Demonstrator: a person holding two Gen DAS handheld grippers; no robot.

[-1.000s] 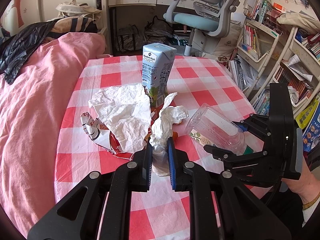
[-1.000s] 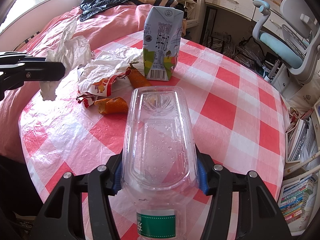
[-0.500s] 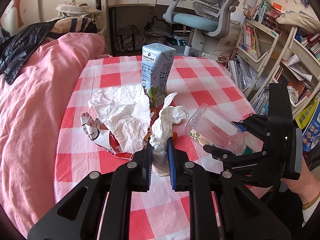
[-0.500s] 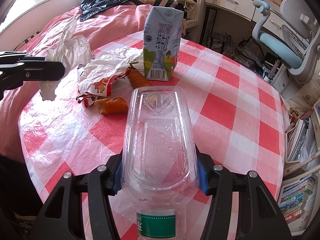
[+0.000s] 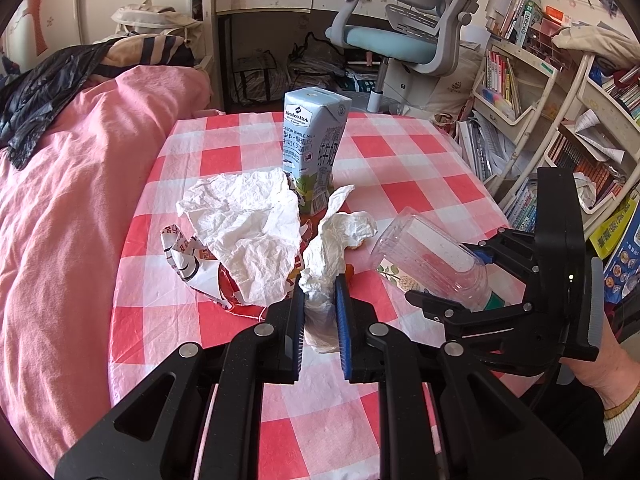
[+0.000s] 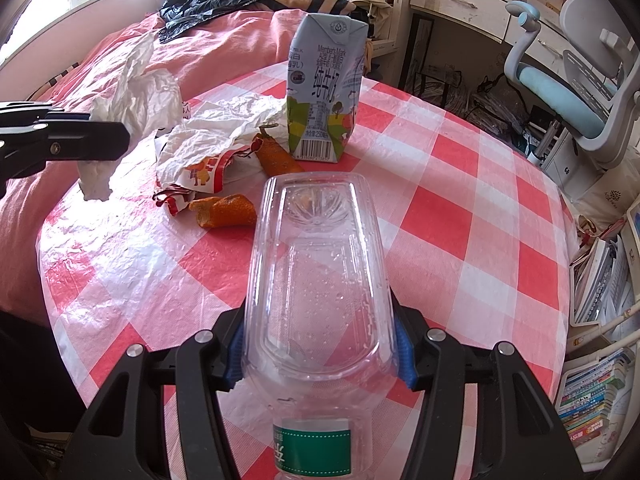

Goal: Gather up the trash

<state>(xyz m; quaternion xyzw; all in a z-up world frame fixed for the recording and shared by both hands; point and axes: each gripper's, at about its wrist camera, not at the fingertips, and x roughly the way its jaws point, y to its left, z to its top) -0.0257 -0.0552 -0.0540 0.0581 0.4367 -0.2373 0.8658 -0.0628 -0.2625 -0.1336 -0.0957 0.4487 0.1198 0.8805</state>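
Checked table [image 6: 460, 216]: one carton [image 6: 324, 92], two orange peels [image 6: 224, 212], one wrapper [image 5: 244, 236].

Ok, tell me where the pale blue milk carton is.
The pale blue milk carton stands upright mid-table on the red-checked cloth, just behind the crumpled white wrapper and orange peel.

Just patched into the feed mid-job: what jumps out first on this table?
Both grippers are loaded: the right gripper clamps a clear plastic bottle, the left gripper pinches a crumpled tissue. Behind them, a milk carton stands upright mid-table on the red checked cloth, beside a crumpled wrapper and orange peels.
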